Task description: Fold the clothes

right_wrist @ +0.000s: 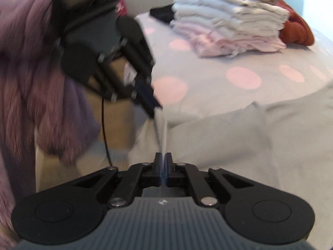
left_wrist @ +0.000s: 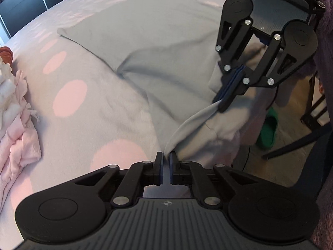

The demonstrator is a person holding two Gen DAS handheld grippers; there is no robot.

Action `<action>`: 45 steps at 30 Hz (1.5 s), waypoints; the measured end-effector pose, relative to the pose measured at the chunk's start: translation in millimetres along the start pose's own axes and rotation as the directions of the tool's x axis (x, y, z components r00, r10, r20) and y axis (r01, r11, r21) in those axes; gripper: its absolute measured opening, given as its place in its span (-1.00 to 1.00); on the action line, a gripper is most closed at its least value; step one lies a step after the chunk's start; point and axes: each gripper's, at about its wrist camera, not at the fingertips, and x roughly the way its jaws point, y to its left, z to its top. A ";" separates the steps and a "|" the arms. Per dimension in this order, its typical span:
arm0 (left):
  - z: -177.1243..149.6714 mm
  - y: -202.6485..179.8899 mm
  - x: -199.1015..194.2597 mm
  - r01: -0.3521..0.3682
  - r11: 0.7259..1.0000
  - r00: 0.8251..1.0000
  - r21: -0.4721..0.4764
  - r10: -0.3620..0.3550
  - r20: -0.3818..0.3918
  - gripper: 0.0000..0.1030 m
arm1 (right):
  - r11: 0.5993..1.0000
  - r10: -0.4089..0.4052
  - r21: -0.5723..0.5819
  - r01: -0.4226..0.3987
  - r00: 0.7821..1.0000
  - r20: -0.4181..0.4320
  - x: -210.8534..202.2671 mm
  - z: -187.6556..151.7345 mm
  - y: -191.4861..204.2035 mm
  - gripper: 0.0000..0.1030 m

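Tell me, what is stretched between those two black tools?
A taut edge of the grey garment runs from the left tool to the right tool, both shut on it; the left wrist view shows it best.

Both claws angle steeply downward, close together. The left claw (left_wrist: 165,158) has its jaws clamped shut on a fold of grey garment (left_wrist: 162,62). The right claw (right_wrist: 163,158) is likewise pinched on its edge, beside a fuzzy purple sleeve (right_wrist: 31,73).

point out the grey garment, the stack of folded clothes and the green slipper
grey garment (left_wrist: 166,48), left wrist view, flat middle of the cloth
stack of folded clothes (right_wrist: 229,20), right wrist view, front side of the pile
green slipper (left_wrist: 268,129), left wrist view, its top
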 end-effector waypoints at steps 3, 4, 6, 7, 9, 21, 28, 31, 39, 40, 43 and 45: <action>-3.4 -3.2 -2.1 -0.035 0.999 0.998 0.004 0.035 -0.043 -0.93 | 0.999 -0.021 -0.038 0.021 1.000 -0.010 -0.6 -8.1 11.3 -0.90; -3.6 -4.5 -3.6 -0.039 0.999 0.997 0.005 0.040 -0.061 -0.93 | 0.999 -0.021 -0.042 0.021 1.000 -0.012 -1.8 -9.6 14.0 -0.89; -2.7 -6.7 -10.2 -0.072 0.997 0.995 0.009 0.072 -0.062 -0.93 | 0.999 -0.006 -0.040 0.005 1.000 -0.011 -7.6 -12.1 17.3 -0.87; -2.6 -5.1 -14.4 -0.084 0.996 0.995 -0.005 0.083 -0.057 -0.93 | 0.999 0.015 -0.028 -0.016 1.000 -0.019 -10.6 -13.6 18.4 -0.87; 2.0 -2.7 -24.9 -0.107 0.993 0.994 -0.041 0.106 -0.019 -0.93 | 1.000 0.026 -0.011 -0.026 0.999 -0.026 -18.2 -17.2 21.3 -0.82; 80.6 40.8 -32.2 -0.109 0.952 0.988 -0.285 0.135 0.074 -0.69 | 0.884 -0.291 0.374 0.281 0.956 -0.029 -138.8 -78.7 -30.1 -0.48; 136.7 80.0 -8.5 -0.089 0.937 0.994 -0.337 0.103 0.025 -0.31 | 0.627 -0.466 0.619 0.473 0.865 -0.189 -221.2 -161.2 -74.6 -0.47; 143.4 90.4 11.2 -0.140 0.921 0.990 -0.363 0.137 -0.034 -0.30 | 0.506 -0.485 0.709 0.491 0.842 -0.236 -237.9 -197.2 -89.0 -0.45; 143.3 106.9 34.6 -0.189 0.872 0.982 -0.452 0.157 -0.108 -0.30 | 0.383 -0.381 0.861 0.334 0.906 -0.182 -219.3 -240.6 -102.3 -0.48; 143.0 107.5 35.4 -0.195 0.872 0.980 -0.448 0.161 -0.113 -0.30 | 0.386 -0.360 0.868 0.312 0.918 -0.169 -217.8 -242.7 -101.8 -0.56; 142.8 107.8 37.3 -0.200 0.876 0.979 -0.440 0.164 -0.119 -0.30 | 0.385 -0.310 0.882 0.273 0.938 -0.155 -220.3 -247.4 -97.3 -0.91; 143.7 106.8 38.8 -0.193 0.883 0.981 -0.428 0.157 -0.117 -0.31 | 0.367 -0.284 0.902 0.228 0.951 -0.125 -223.8 -249.7 -93.3 -0.92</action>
